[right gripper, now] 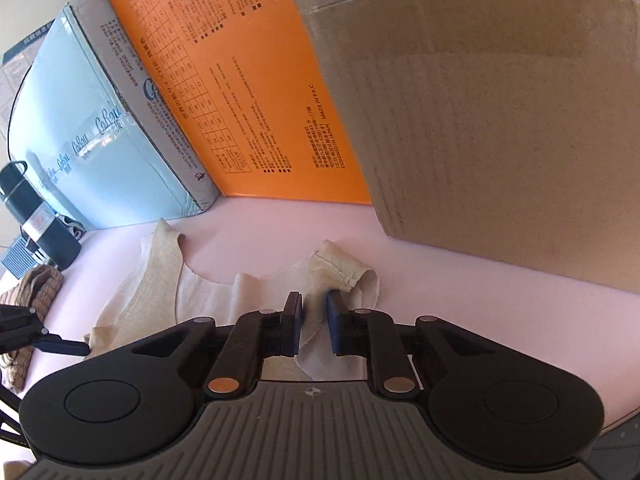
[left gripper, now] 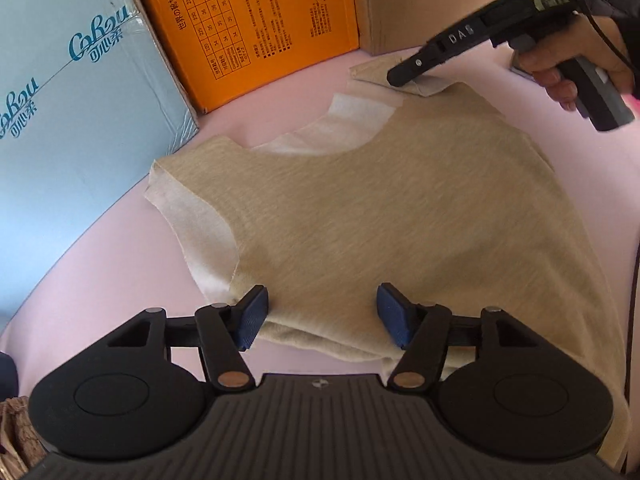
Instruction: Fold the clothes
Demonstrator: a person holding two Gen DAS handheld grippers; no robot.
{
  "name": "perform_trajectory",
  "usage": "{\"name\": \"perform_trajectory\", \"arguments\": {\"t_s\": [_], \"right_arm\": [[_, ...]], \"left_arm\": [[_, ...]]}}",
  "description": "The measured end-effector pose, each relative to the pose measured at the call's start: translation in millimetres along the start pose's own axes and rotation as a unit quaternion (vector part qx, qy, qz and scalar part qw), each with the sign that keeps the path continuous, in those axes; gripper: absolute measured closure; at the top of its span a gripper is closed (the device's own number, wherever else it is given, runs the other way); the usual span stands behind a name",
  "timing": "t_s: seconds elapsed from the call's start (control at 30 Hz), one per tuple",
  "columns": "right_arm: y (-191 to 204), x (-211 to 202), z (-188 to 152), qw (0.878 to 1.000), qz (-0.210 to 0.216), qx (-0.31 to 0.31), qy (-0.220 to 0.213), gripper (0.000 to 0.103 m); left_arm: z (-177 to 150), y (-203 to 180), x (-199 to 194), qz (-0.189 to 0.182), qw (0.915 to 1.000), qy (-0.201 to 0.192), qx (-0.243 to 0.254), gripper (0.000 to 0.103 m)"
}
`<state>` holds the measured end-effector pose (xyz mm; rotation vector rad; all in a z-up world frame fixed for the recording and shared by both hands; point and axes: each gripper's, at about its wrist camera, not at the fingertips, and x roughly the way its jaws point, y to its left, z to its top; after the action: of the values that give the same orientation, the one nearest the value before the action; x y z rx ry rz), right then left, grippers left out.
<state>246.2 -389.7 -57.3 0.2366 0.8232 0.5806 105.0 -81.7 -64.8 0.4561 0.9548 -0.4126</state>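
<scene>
Left wrist view looks down on a beige sleeveless top [left gripper: 400,216] spread flat on a pink bench [left gripper: 280,92], neckline toward the far side and its paler inner face showing at the neck and the left armhole. The left gripper [left gripper: 322,316] sits at the near edge of the garment with its blue-padded fingers [left gripper: 250,318] spread wide apart, released; the folded hem lies between them, and whether the pads touch the cloth cannot be told. At the far right a hand [left gripper: 576,60] holds the right gripper [left gripper: 400,76], whose tip rests on the far right shoulder strap.

From the right wrist view, the right gripper's fingers [right gripper: 294,324] stand close together with a fold of the strap's cloth running between them; they appear clenched on the beige sleeveless top, a stitched strap end bunched just beyond the tips. The left gripper's dark finger shows at the left edge, near the garment's other side.

Along the far side of the bench stand three boxes touching one another: a light blue carton [left gripper: 72,100] on the left, an orange box [left gripper: 248,24] printed with a size chart in the middle, and a plain brown cardboard box [right gripper: 500,120] on the right. A dark bottle [right gripper: 36,220] stands left of the blue carton, and a brown knitted cloth [right gripper: 36,292] lies near it.
</scene>
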Motion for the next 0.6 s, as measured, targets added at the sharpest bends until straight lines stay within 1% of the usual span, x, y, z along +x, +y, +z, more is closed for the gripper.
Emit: {"name": "perform_trajectory", "arguments": {"t_s": [0.1,0.17,0.2,0.23,0.3,0.33,0.37,0.4,0.47,0.5,0.53,0.6], "right_arm": [[-8,-1,3,0.999,0.000,0.026,-0.031,0.089],[-10,-4,5,0.998,-0.016,0.030,-0.043,0.089],[-11,-5,6,0.998,-0.024,0.033,-0.048,0.089],[-12,-6,6,0.998,-0.025,0.033,-0.050,0.088],[-11,-7,3,0.999,-0.006,0.029,-0.042,0.087],[-11,-8,2,0.999,0.003,0.027,-0.038,0.076],[-10,-8,0,0.999,0.009,0.021,-0.034,0.062],[-8,-8,-2,0.999,0.012,0.010,-0.029,0.060],[-7,-8,-4,0.999,0.021,-0.004,-0.027,0.059],[-6,-7,-4,0.999,0.023,-0.012,-0.026,0.059],[-4,-4,-2,0.999,0.021,-0.022,-0.026,0.059],[0,0,2,0.999,0.017,-0.042,-0.024,0.059]], "left_arm": [[-13,2,-11,0.019,0.9991,0.025,0.027,0.042],[-22,7,-18,0.034,0.9975,0.045,0.041,0.032],[-27,10,-21,0.040,0.9968,0.052,0.045,0.030],[-31,15,-24,0.044,0.9964,0.056,0.044,0.025],[-41,27,-31,0.040,0.9972,0.059,0.025,0.024],[-43,33,-35,0.036,0.9977,0.056,0.010,0.024],[-44,39,-40,0.035,0.9982,0.047,-0.007,0.024],[-42,48,-47,0.037,0.9983,0.029,-0.034,0.024],[-35,67,-57,0.040,0.9949,-0.010,-0.092,0.024],[-29,81,-59,0.041,0.9896,-0.030,-0.134,0.024],[-22,94,-56,0.044,0.9827,-0.039,-0.176,0.023],[-5,117,-42,0.059,0.9667,-0.040,-0.246,0.023]]}}
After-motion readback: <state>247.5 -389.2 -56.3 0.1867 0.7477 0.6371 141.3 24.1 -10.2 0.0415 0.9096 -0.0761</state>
